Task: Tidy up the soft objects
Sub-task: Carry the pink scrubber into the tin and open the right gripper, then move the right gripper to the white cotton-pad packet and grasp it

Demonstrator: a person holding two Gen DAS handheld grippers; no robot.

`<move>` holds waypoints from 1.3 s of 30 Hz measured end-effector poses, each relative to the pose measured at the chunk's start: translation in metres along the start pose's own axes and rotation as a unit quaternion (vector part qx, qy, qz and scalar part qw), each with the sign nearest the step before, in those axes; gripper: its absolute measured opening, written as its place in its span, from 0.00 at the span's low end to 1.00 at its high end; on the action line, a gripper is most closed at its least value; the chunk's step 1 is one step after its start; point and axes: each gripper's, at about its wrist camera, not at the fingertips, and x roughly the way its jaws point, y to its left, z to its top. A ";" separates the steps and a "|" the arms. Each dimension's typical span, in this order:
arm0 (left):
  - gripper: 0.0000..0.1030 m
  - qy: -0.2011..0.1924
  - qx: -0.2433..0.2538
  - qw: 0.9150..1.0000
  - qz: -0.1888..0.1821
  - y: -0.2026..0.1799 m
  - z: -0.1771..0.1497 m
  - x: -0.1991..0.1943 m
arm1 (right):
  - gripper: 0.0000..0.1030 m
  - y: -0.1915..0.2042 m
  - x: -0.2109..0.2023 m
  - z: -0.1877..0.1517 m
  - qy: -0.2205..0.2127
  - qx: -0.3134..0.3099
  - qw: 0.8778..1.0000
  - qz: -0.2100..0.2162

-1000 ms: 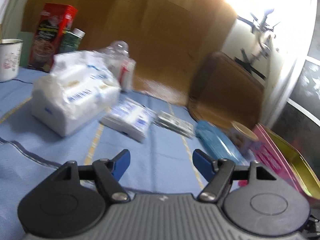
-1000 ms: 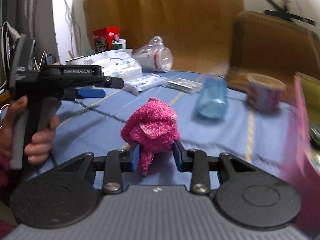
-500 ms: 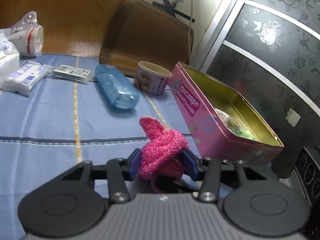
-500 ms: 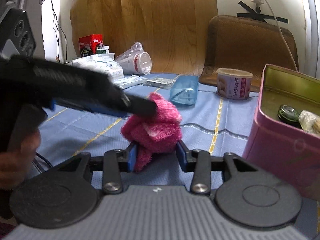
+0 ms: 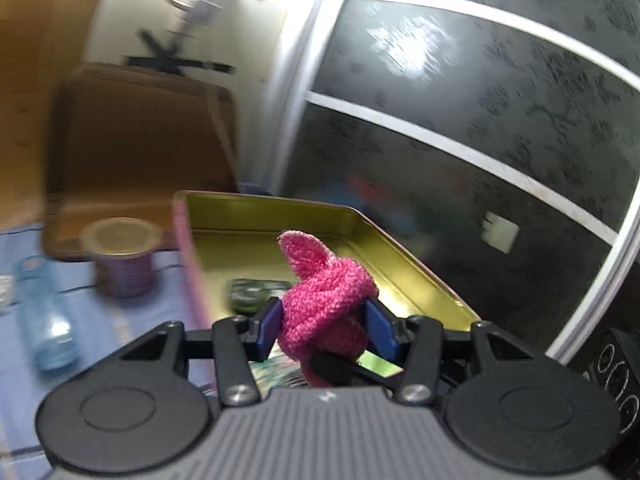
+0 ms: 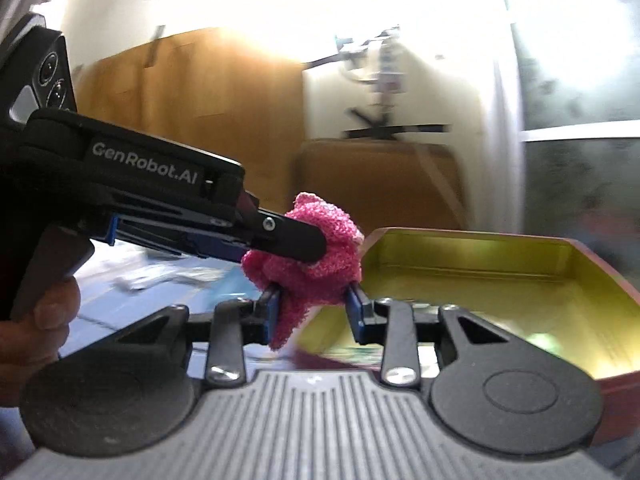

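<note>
Left wrist view: the left gripper (image 5: 323, 326) has its two blue pads pressed against the sides of a pink knitted cloth (image 5: 326, 304), which bulges above and forward of the jaws, with a pointed flap rising at its top left. Directly ahead of and below the jaws lies an open pink tin (image 5: 192, 264) with a gold interior; a dark round object (image 5: 250, 294) rests on the tin floor just left of the left pad. Left of the jaws, on the blue tablecloth (image 5: 120, 320), stand a lidded cup (image 5: 122, 258) and, further left, a blue translucent case (image 5: 42, 316). A brown chair back (image 5: 140, 140) rises beyond them.

Right wrist view: the right gripper (image 6: 314, 306) also clamps the same pink cloth (image 6: 316, 256), its pads closed on the lower part of the bundle, and a loose tail hangs down between the jaws. The left gripper's (image 6: 288, 240) black finger enters from the left and reaches the cloth above the right jaws. A hand (image 6: 36, 320) grasps its handle at far left. The gold-lined tin (image 6: 560, 276) sits ahead and to the right of the jaws; the cloth is held in the air near its left rim. Motion blur obscures the background items.
</note>
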 end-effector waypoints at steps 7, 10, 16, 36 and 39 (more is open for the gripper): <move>0.48 0.046 0.024 0.998 -0.026 -0.036 0.003 0.070 | 0.36 -0.057 -0.002 -0.011 0.021 0.028 0.995 -0.096; 0.72 0.044 0.039 0.998 0.004 -0.048 0.001 0.081 | 0.40 -0.070 0.002 -0.016 0.020 0.024 0.989 -0.145; 0.74 0.027 0.059 0.998 0.021 -0.047 -0.007 0.065 | 0.60 -0.091 0.001 -0.025 0.006 0.043 0.978 -0.205; 0.75 -0.060 -0.119 0.957 0.258 0.136 -0.056 -0.107 | 0.61 0.026 0.014 -0.004 -0.026 -0.054 0.998 -0.020; 0.75 -0.068 -0.142 0.932 0.326 0.171 -0.071 -0.138 | 0.60 0.056 0.028 -0.005 0.006 -0.075 0.996 0.052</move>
